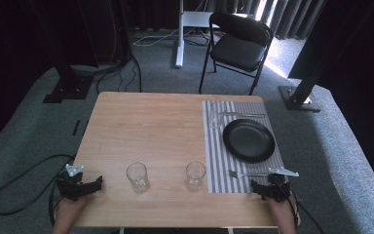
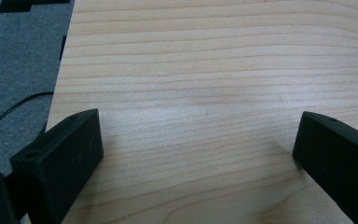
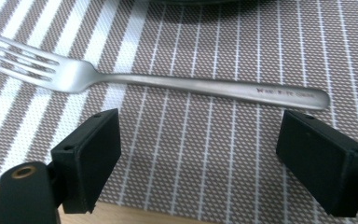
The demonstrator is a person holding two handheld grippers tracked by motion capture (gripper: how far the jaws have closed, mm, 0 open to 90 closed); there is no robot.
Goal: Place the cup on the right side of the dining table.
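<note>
A steel fork (image 3: 191, 86) lies crosswise on the striped placemat (image 3: 191, 135), tines to the left, just beyond the jaws of my right gripper (image 3: 198, 154), which is open and holds nothing. In the high view the fork (image 1: 246, 174) rests at the placemat's (image 1: 216, 170) near edge, with the right gripper (image 1: 268, 187) right behind it. A black plate (image 1: 249, 140) sits in the middle of the placemat. My left gripper (image 1: 84, 184) hovers open at the table's front left corner. Its own view has the left gripper (image 2: 191, 154) over bare wood, jaws wide apart.
Two clear glasses (image 1: 137, 177) (image 1: 195, 175) stand upright near the front edge of the wooden table (image 1: 146, 126). A third glass (image 1: 215, 114) and a thin utensil (image 1: 246, 115) sit at the placemat's far end. A black chair (image 1: 238, 44) stands behind the table.
</note>
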